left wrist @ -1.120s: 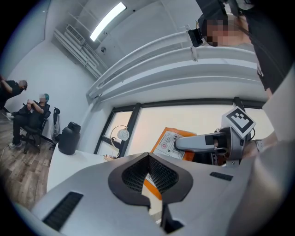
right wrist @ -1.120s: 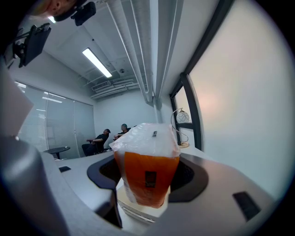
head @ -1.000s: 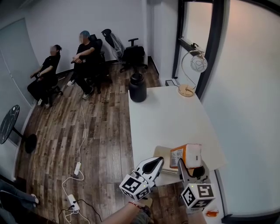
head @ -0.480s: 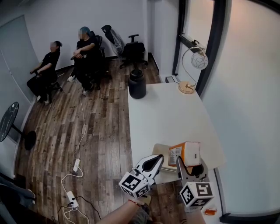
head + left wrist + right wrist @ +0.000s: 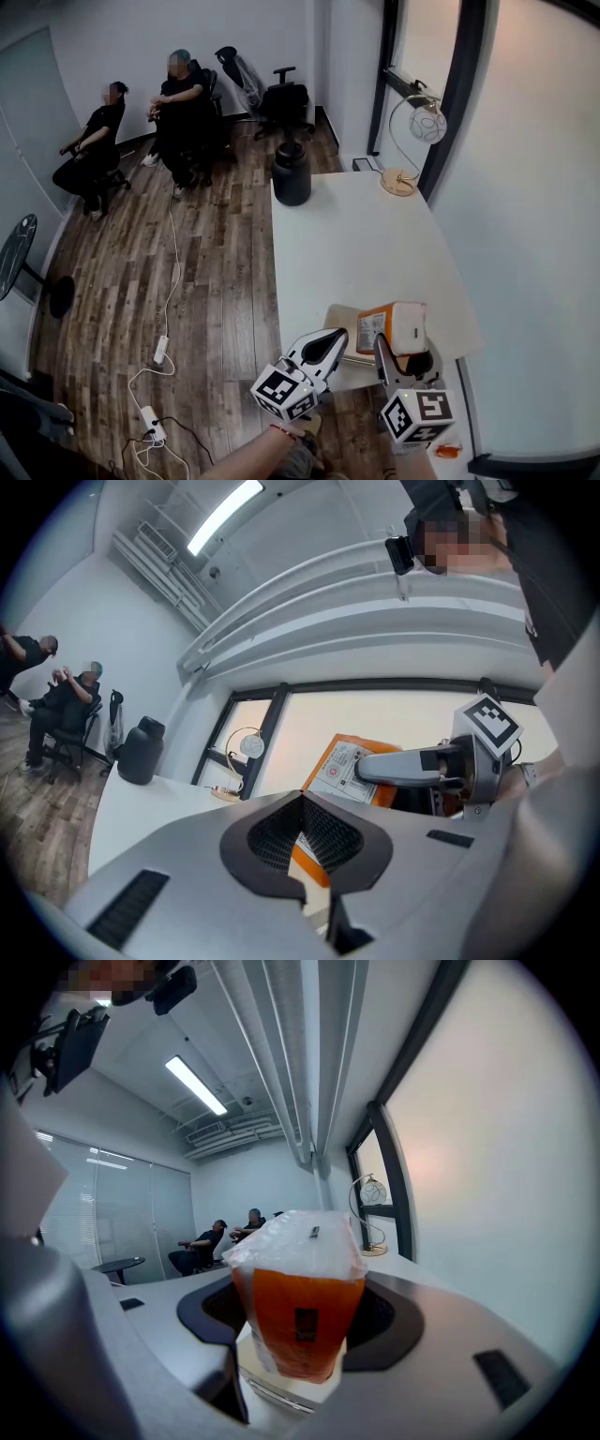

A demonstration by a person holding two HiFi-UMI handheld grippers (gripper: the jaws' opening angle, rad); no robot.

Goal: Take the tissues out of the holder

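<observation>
Gripping orange tissue pack (image 5: 396, 326) with right gripper (image 5: 298, 1330): pads pressing on both sides, pack standing upright just above tan holder (image 5: 339, 323) at near edge of white table (image 5: 347, 244). Left gripper (image 5: 336, 337) hovering just beside, jaws pressed together, holding nothing. Step in hand, judging: lifting pack straight up, squeezing lightly so film wrap is not slipping. Left tips could be pinning holder down if it is rising with pack.

Glossy crinkled plastic wrap on orange pack (image 5: 298, 1307), smooth matt white worktop (image 5: 347, 244), worn brown wood-plank floor (image 5: 206, 281), matt grey plastic fingers (image 5: 469, 1335), dull black jug (image 5: 292, 175)
</observation>
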